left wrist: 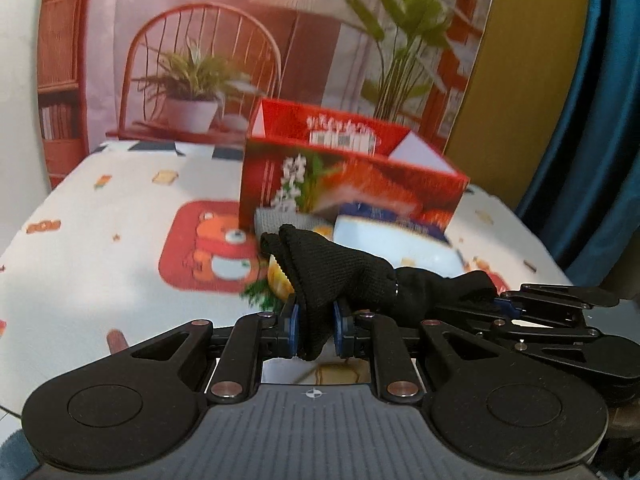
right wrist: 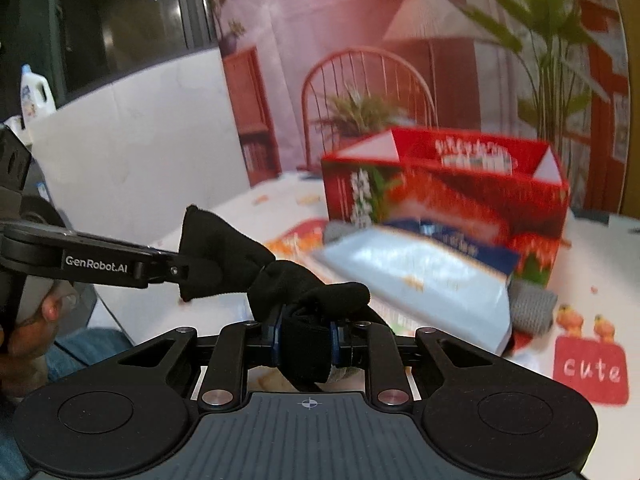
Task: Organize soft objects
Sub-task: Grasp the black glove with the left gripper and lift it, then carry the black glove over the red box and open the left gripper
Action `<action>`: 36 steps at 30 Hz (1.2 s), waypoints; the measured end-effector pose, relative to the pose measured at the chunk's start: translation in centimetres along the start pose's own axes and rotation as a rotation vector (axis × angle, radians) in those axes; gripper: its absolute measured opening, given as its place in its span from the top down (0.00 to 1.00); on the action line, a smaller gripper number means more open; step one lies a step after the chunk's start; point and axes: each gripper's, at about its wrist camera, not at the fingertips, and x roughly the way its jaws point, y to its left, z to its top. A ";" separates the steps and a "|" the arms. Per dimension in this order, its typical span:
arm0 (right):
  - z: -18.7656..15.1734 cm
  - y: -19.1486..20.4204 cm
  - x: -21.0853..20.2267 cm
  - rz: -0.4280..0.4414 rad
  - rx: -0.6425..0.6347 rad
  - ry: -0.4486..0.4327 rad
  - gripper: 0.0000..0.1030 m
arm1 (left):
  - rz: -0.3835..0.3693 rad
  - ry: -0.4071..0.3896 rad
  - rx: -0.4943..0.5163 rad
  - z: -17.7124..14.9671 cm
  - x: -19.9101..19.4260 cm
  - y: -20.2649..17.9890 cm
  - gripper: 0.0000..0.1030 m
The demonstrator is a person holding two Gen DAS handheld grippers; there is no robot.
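Black sock (left wrist: 340,280), clamped at one end by the left gripper (left wrist: 314,330) and at the other by the right gripper (right wrist: 306,338), hangs before the red box (left wrist: 352,176); keep both grips firm and tension even while carrying it over.

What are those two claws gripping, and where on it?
One black sock, stretched between them: left claw clamps one end, right claw the other.
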 end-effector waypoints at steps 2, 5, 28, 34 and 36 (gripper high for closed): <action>0.9 0.0 -0.4 0.000 -0.008 -0.030 0.81 | -0.002 -0.016 0.003 0.9 -0.2 -0.3 0.83; 2.3 -0.2 -0.5 -0.006 -0.026 -0.057 0.81 | -0.005 -0.032 0.008 2.2 -0.2 -0.6 0.83; 14.1 -8.2 5.2 -0.114 -0.057 -0.106 0.81 | -0.028 -0.034 0.076 14.1 9.1 -2.6 0.82; 15.8 -11.6 8.6 -0.134 0.007 -0.054 0.81 | -0.050 0.018 0.041 15.8 12.8 -1.8 0.82; 16.3 -12.6 9.8 -0.140 0.024 -0.031 0.81 | -0.052 0.037 0.027 16.1 13.9 -1.4 0.82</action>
